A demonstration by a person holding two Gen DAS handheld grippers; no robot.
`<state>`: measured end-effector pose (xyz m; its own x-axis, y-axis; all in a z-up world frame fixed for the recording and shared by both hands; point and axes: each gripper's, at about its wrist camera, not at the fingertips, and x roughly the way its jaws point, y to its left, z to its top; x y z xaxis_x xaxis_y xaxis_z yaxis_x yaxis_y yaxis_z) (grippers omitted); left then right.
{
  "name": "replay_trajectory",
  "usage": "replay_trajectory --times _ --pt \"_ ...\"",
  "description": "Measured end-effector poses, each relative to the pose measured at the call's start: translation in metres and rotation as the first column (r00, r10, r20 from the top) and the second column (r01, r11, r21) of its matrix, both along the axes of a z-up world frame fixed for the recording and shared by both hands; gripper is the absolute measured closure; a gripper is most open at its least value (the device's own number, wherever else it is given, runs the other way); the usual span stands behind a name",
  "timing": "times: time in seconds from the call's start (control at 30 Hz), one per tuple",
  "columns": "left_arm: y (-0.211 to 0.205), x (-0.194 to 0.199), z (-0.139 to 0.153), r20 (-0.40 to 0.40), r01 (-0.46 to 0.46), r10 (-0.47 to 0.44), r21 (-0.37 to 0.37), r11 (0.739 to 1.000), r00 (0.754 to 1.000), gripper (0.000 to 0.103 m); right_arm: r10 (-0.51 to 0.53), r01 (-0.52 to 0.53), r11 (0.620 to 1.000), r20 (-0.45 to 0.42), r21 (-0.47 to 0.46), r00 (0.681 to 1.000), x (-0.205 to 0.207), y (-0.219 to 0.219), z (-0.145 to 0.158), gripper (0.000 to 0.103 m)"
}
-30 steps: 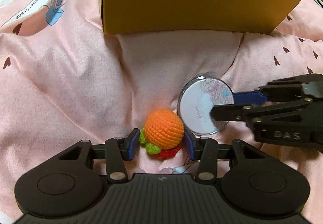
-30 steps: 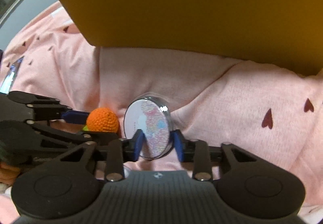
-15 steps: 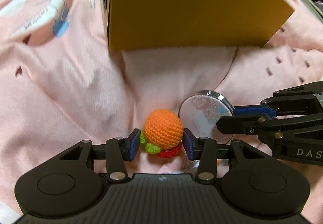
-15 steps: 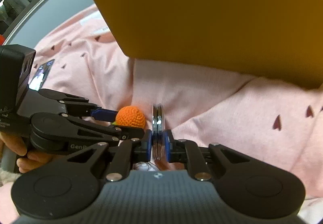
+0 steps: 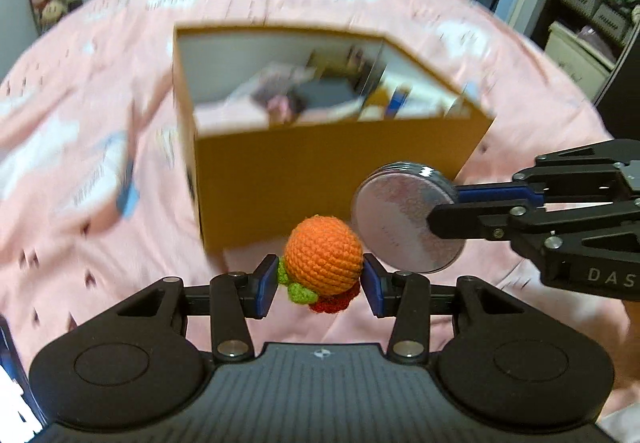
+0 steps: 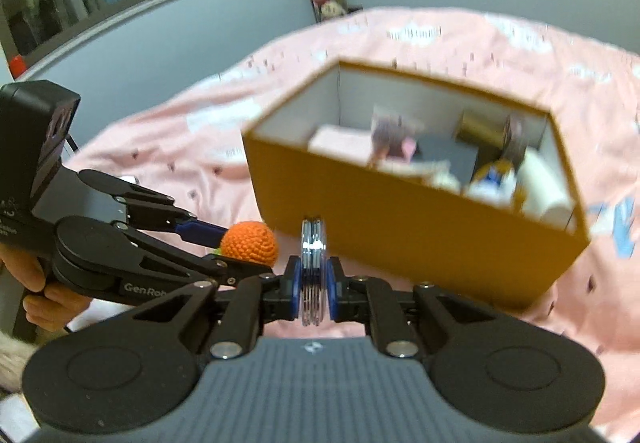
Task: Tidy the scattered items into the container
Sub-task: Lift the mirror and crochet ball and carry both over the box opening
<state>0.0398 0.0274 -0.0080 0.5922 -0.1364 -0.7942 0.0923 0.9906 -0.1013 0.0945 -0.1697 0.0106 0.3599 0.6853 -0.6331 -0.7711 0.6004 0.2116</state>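
Count so far: one crochet orange ball (image 5: 325, 253), one round mirror compact (image 5: 406, 217), one yellow cardboard box (image 5: 336, 179), two grippers; box contents too blurry to count.

Both fisheye views were evenly lit by soft indoor light, without glare or hard shadows. Motion blur smeared the box (image 5: 332, 179) and pink bedspread (image 5: 100, 243), while the near crocheted ball (image 5: 324, 255) stayed sharp. Straight lines bowed toward the frame edges.

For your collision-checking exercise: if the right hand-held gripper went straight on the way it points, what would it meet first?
Probably the near wall of the orange box, right beyond the round disc it grips; depth is uncertain.
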Motion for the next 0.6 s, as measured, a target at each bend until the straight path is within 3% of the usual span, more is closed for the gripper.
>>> replay_trajectory --times 0.17,0.33,0.47,0.6 --pt "-0.007 0.006 0.039 0.097 0.028 -0.027 -0.006 1.0 0.995 0.052 0.007 -0.01 1.0 0.118 0.019 0.993 0.004 0.0 0.035 0.089" --pt "-0.002 0.031 0.065 0.162 0.033 -0.038 0.035 0.999 0.986 0.052 0.007 -0.005 1.0 0.234 -0.008 0.972 0.017 0.008 0.057 0.089" --pt "0.012 0.063 0.075 0.163 0.026 -0.033 0.047 0.999 0.986 0.052 -0.002 0.015 0.999 0.306 -0.039 0.952 0.039 0.019 0.064 0.089" --pt "0.024 0.102 0.071 0.138 0.008 -0.017 0.062 0.998 0.99 0.052 -0.017 0.036 0.998 0.316 -0.052 0.948 0.069 0.032 0.062 0.089"
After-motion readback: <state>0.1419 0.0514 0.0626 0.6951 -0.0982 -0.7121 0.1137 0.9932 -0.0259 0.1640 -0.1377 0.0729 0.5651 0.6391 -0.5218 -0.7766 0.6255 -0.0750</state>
